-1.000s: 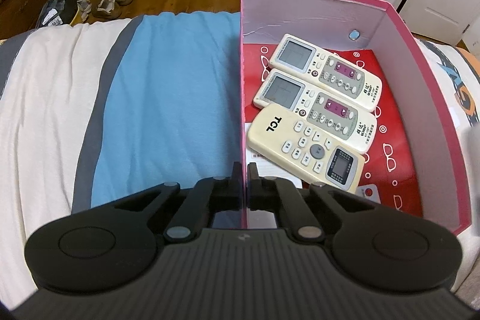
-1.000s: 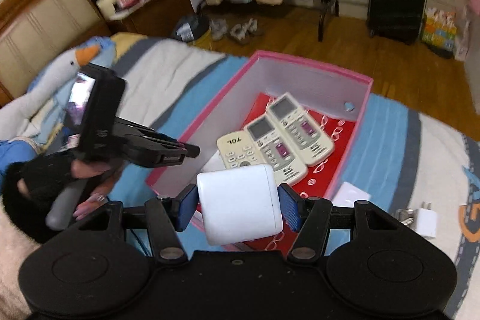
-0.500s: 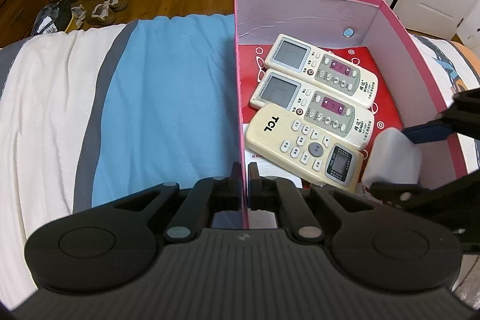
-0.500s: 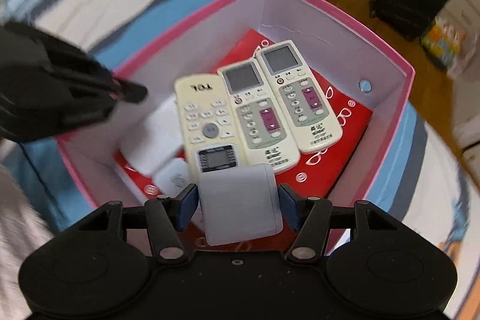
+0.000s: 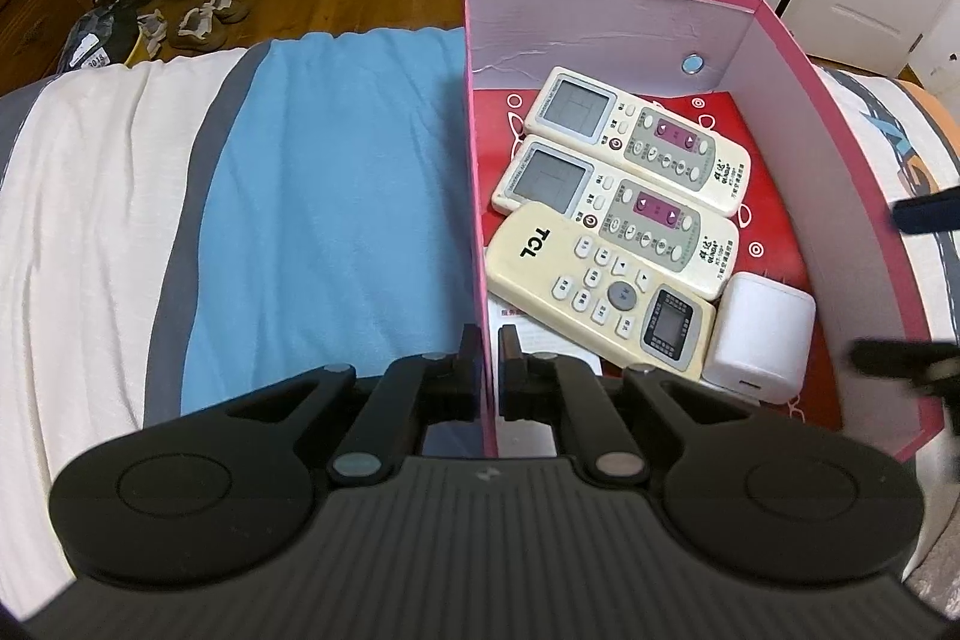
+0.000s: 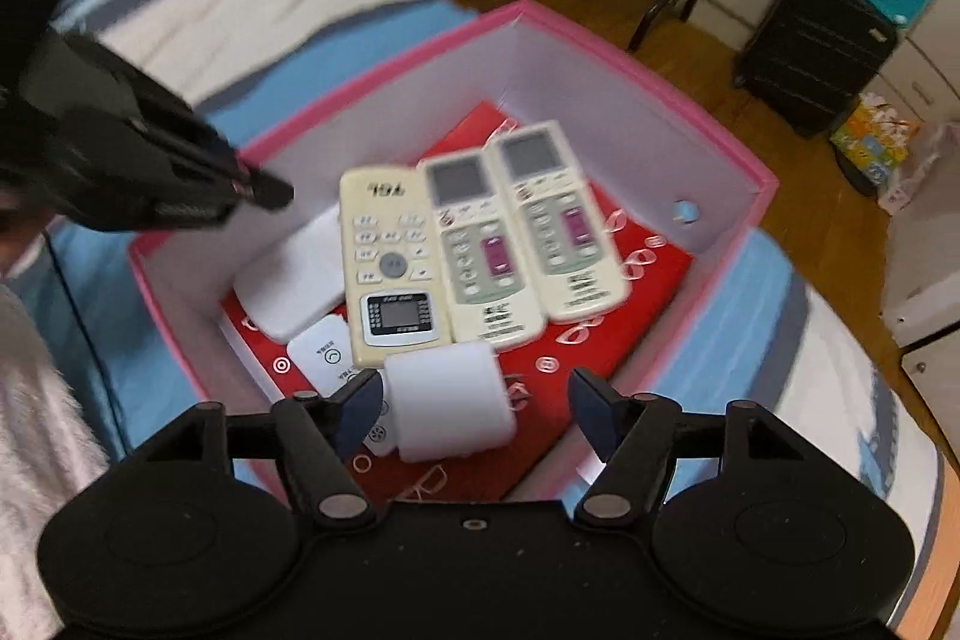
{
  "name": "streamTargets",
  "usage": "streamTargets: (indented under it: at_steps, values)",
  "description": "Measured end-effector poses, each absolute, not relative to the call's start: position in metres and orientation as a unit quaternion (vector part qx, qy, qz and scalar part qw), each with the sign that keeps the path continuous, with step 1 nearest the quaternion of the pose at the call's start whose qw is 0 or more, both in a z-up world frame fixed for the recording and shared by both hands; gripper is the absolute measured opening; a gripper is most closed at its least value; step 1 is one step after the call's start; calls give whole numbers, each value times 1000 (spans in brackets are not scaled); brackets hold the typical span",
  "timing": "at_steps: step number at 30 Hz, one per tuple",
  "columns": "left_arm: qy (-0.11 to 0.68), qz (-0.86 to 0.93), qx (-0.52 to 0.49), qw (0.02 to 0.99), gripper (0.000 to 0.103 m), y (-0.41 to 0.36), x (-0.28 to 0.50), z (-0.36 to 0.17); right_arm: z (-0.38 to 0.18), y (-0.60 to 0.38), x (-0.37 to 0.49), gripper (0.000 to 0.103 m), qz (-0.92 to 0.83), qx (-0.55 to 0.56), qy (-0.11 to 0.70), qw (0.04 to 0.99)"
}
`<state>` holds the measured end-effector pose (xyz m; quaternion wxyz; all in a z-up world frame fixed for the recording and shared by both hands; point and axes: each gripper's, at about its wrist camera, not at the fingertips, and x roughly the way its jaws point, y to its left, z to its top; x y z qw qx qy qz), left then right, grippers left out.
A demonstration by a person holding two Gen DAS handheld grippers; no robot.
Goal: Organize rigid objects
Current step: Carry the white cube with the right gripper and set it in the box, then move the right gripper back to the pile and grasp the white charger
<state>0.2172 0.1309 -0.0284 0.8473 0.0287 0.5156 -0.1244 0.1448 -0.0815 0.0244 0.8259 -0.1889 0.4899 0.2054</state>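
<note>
Right gripper (image 6: pixel 474 415) spread wide, holding nothing; white charger (image 6: pixel 449 403) sits low-centre between its fingers, lying on the box (image 6: pixel 648 76) floor. Left gripper (image 5: pixel 490 361) pinched on the box's left wall. Left view shows charger (image 5: pixel 759 337) touching the TCL remote (image 5: pixel 600 289); right view adds a white pad (image 6: pixel 294 283) and a small remote (image 6: pixel 327 355) beside it.
</note>
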Motion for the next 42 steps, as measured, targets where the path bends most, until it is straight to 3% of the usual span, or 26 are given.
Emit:
streamTargets:
  at_steps: [8, 19, 28, 33, 36, 42]
  values:
    - [520, -118, 30, 845, 5, 127, 218, -28, 78, -132, 112, 76, 199, -145, 454, 856]
    - [524, -112, 32, 844, 5, 125, 218, -28, 89, -193, 62, 79, 169, -85, 424, 886]
    - [524, -108, 38, 844, 5, 123, 217, -28, 68, -234, 60, 87, 153, 4, 396, 906]
    - [523, -107, 36, 845, 5, 124, 216, -28, 44, -282, 85, 88, 132, 124, 346, 921]
    - [522, -106, 37, 846, 5, 123, 215, -28, 22, -306, 116, 88, 108, 169, 383, 902]
    - [519, -105, 41, 847, 5, 122, 214, -27, -30, -310, 166, 88, 69, 147, 459, 873]
